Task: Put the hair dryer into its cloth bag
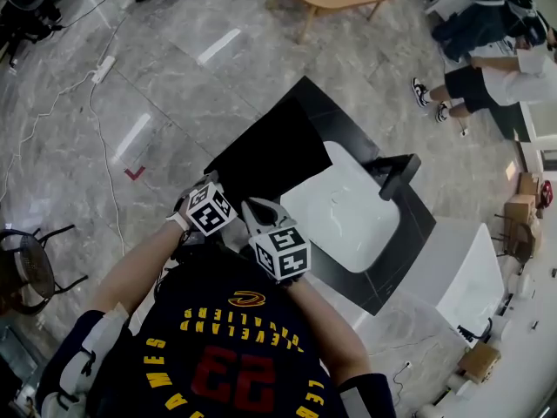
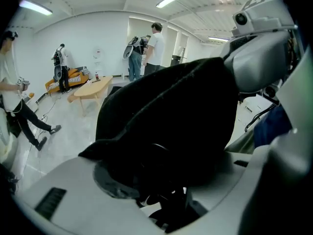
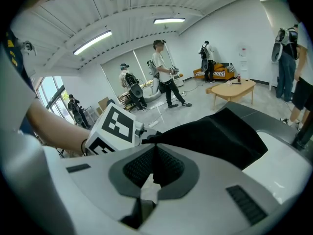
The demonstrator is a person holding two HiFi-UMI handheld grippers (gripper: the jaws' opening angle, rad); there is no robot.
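Right gripper [image 3: 154,153] is pinched shut on the edge of the black cloth bag [image 1: 270,151]. Left gripper [image 2: 161,180] has its jaws wide apart, with bag cloth between them. I see one hair dryer [image 1: 396,174], and it lies on the bench [image 1: 409,233], apart from the bag. It is not in yet. I think the bag must be opened first. There is one bag and two grippers.
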